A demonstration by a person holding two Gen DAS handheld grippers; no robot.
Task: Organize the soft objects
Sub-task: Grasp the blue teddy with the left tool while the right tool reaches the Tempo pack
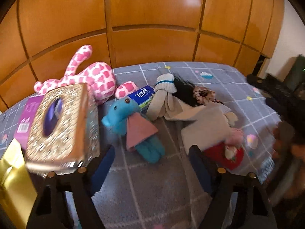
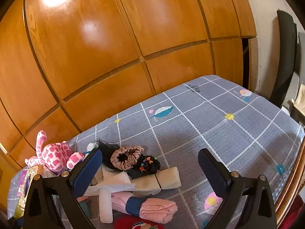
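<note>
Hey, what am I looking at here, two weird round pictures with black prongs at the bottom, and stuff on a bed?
A person holds a two-finger gripper in each hand, with a wide-angle camera on each looking forward along the fingers; the black prongs are those fingers. One picture comes from the left gripper, the other from the right gripper. Both look down at a bed with a grey checked cover, in front of wood panels. On it lie a pink spotted plush, a blue plush, a gold tissue box, a Tempo pack, a scrunchie, rolled cloths and other soft things. Both grippers stand open, and neither holds anything.
</note>
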